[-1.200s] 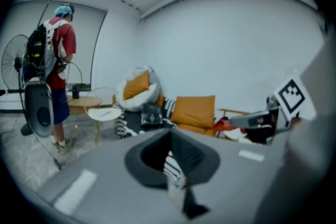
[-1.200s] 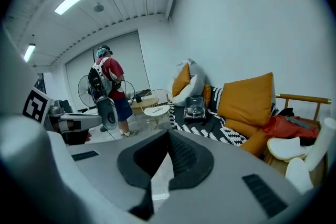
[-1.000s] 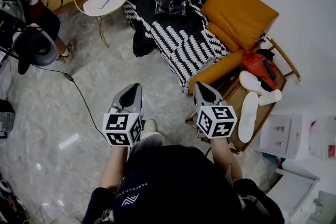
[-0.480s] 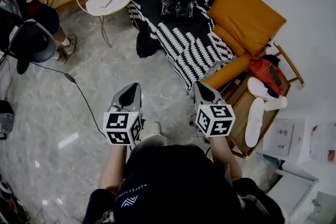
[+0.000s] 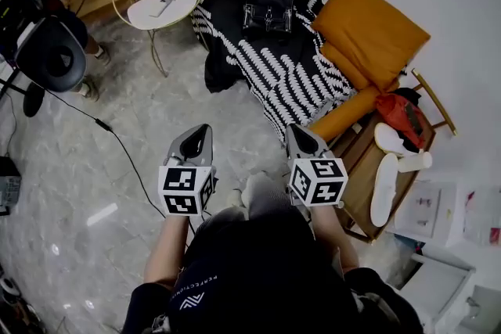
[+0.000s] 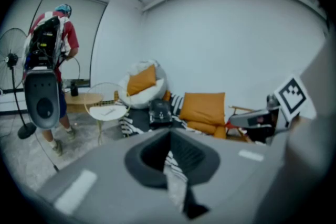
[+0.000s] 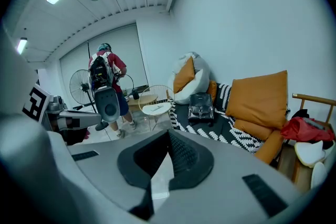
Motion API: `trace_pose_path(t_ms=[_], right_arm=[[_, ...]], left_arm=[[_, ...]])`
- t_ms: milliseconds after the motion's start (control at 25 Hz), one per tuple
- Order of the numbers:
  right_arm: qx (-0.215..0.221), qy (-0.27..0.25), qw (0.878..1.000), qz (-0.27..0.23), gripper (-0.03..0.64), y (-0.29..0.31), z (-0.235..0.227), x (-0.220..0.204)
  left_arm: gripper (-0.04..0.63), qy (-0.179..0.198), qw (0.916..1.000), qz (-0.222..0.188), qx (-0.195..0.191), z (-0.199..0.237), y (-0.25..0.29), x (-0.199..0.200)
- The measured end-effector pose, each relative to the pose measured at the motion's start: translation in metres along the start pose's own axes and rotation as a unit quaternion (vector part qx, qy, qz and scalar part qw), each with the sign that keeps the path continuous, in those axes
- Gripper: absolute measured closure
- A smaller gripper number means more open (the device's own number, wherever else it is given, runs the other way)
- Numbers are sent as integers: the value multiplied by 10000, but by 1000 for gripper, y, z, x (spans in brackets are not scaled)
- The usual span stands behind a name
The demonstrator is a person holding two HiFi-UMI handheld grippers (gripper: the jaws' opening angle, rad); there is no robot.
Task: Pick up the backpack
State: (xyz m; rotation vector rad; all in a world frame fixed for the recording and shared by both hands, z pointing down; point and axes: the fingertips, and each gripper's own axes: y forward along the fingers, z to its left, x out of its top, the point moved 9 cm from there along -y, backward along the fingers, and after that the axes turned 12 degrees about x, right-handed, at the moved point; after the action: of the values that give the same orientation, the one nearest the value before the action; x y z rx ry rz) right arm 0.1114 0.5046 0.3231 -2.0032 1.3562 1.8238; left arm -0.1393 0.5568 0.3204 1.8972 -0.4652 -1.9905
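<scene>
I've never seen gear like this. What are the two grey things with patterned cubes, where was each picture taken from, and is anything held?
A person wears a head camera looking down and holds a gripper in each hand: left gripper, right gripper. The marked cubes are part of them. The other two pictures come from cameras riding on each gripper, looking along its jaws. Both are shut and empty. Ahead, a black backpack sits on a striped blanket beside orange cushions.

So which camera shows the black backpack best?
The head view: the backpack is largest, whole, seen from above. The right gripper view shows its front, smaller; the left gripper view shows it small and dim.
</scene>
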Motion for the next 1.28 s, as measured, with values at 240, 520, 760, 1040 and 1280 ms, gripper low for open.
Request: trace_pose_path(t_ms=[240, 520, 760, 1040, 1280], right_arm=[[-6, -128, 9999, -21, 621, 31, -32, 16], [216, -239, 9995, 30, 621, 78, -76, 59], [388, -216, 9989, 120, 621, 106, -109, 79], [448, -119, 9988, 147, 621, 126, -151, 93], [476, -101, 9988, 102, 621, 138, -176, 105]], left_arm=[[588, -47, 9999, -30, 101, 0, 37, 10], [588, -207, 9996, -123, 140, -7, 101, 42], [588, -134, 9999, -66, 22, -22, 154, 63], [586, -59, 9999, 78, -43, -39, 204, 77], [588, 68, 9997, -6, -242, -52, 234, 92]])
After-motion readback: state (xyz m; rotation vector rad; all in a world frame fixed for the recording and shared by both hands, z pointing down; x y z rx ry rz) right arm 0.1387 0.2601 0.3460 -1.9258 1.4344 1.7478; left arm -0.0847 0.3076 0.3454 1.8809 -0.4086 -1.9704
